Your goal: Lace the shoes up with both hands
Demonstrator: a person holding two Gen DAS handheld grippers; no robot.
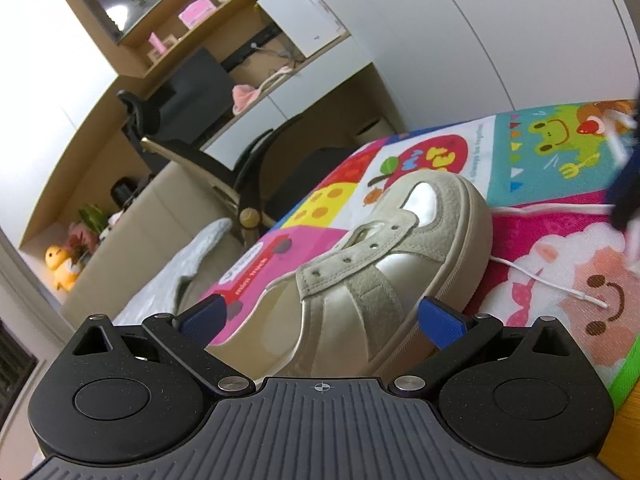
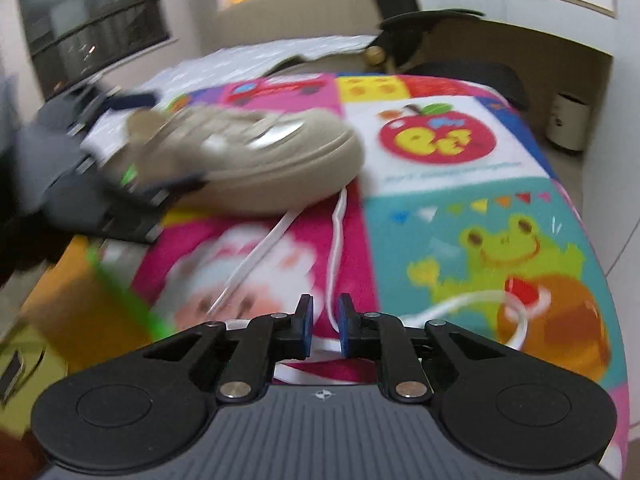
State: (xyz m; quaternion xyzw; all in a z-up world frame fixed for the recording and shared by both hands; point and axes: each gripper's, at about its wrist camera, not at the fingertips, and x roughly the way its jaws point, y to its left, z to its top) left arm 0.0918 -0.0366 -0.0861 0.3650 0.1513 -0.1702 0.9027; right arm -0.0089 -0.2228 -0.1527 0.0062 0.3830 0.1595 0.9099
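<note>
A beige and silver shoe (image 1: 360,272) lies on a colourful cartoon mat (image 1: 552,152), its eyelets empty. My left gripper (image 1: 320,316) is shut on its heel end, one blue pad on each side. In the right wrist view the same shoe (image 2: 272,160) and left gripper (image 2: 156,144) appear blurred at the left. A white lace (image 2: 336,248) runs from under the shoe's toe down between the pads of my right gripper (image 2: 325,320). Those pads stand close together with a small gap, not pinching the lace. A loose lace end (image 1: 560,284) lies on the mat. The right gripper (image 1: 626,200) is a dark blur at the edge.
An office chair (image 1: 224,160) stands just beyond the mat's far edge, with a desk and shelves (image 1: 192,20) behind it. A grey cloth (image 1: 192,264) lies past the shoe. The orange table edge (image 1: 624,420) shows beside the mat. A lace loop (image 2: 516,320) lies on the mat's frog picture.
</note>
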